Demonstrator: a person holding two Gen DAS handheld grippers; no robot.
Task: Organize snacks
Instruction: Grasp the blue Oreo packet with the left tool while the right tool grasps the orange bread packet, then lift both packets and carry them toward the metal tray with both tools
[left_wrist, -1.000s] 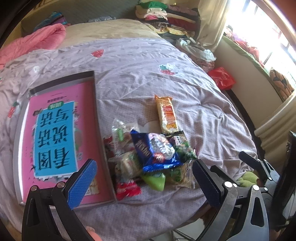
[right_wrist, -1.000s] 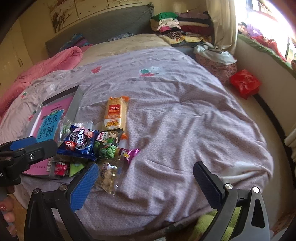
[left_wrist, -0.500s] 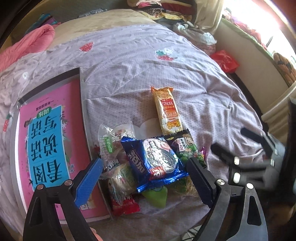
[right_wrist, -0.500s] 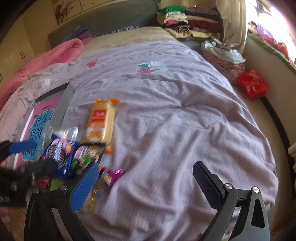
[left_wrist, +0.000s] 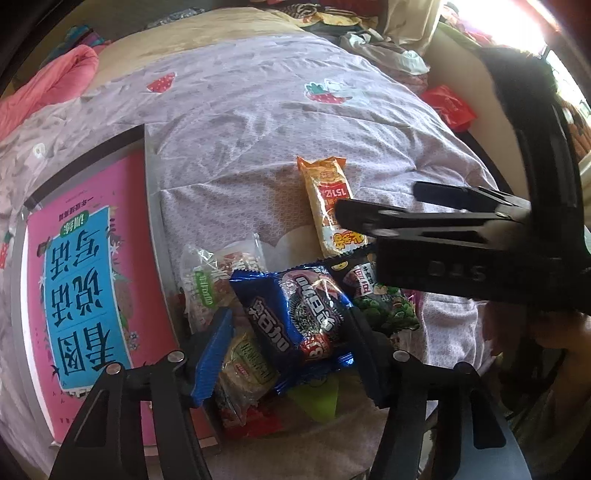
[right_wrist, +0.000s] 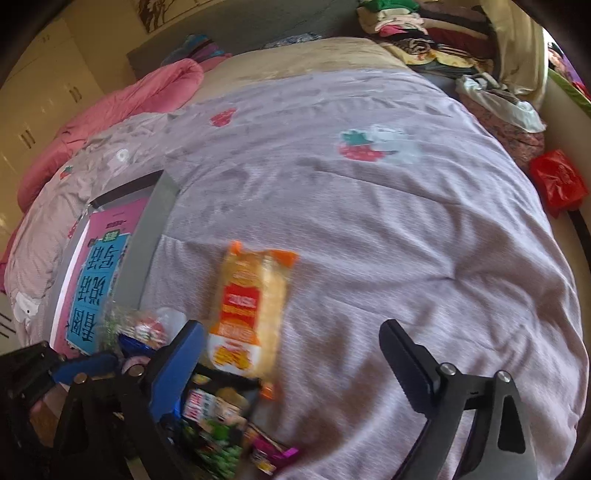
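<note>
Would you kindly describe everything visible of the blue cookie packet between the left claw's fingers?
The blue cookie packet is a glossy foil-look wrapper with crimped ends, white lettering and a picture of a dark sandwich cookie, plus a red patch near its lower end. It lies flat but slanted atop the snack pile on the lilac bedspread, overlapping a clear-wrapped snack and a green-pea packet. The left claw straddles it, open; contact with the fingers cannot be told.
</note>
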